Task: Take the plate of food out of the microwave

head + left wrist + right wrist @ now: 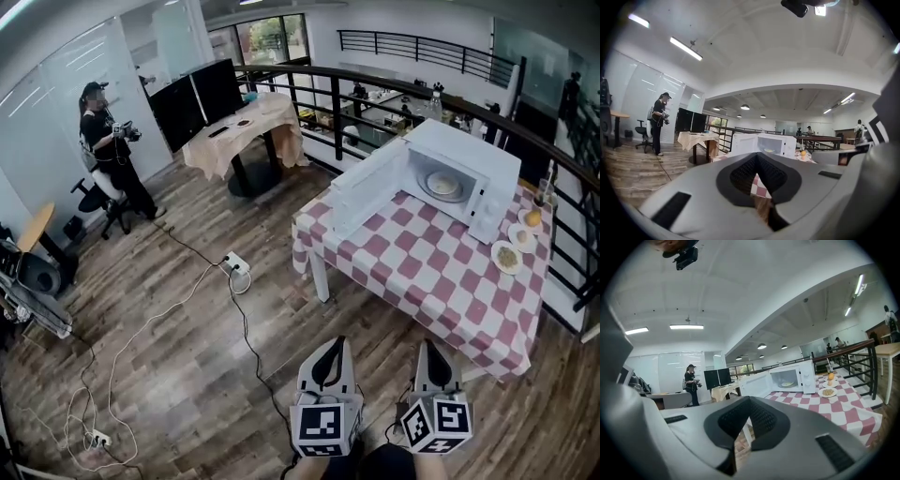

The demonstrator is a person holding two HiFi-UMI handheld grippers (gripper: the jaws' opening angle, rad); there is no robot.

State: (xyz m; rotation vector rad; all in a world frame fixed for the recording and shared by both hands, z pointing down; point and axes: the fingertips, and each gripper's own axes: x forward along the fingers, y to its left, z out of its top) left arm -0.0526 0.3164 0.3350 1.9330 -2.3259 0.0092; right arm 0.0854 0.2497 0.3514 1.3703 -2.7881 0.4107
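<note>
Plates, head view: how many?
4. One plate inside the microwave; three in a row on the table beside it: near, middle, far. Others may hide behind it.

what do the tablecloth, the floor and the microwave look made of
Tablecloth: likely cloth or vinyl, matte red-and-white check; its edges hang in soft folds.
Floor: wood-look planks, slight sheen; real wood or laminate is unclear.
Microwave: white painted metal or plastic casing, smooth.

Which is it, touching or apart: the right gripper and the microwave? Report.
Apart. The head view shows the right gripper low by the near edge of the table, with the microwave standing at the far side.
</note>
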